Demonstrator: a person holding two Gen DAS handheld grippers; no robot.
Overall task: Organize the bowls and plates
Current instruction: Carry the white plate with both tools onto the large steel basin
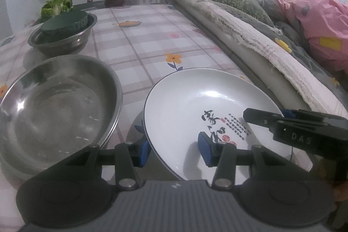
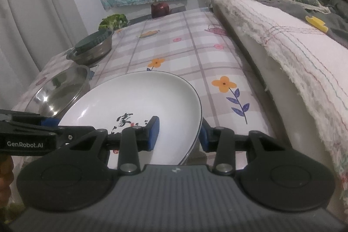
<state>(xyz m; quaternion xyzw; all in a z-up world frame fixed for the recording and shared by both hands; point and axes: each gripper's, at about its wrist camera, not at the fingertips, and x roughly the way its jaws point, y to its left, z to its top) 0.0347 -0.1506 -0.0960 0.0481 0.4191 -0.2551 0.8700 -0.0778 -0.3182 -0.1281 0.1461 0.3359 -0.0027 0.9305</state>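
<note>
The white ceramic plate sat on the checked tablecloth beside a steel basin. Glazed, rigid and breakable, it probably wanted firm rim grips. The left gripper and right gripper each straddled opposite rims, jaws parted, pads apparently not pressing.

The near rim of the white plate disappears under the left gripper, so whether its blue pads press the rim cannot be told. The right gripper likewise covers the plate's near edge and part of the black lettering. Left of the left gripper, the big steel bowl is cut by the frame edge. Beyond it, the dark lid hides the smaller bowl's inside.
</note>
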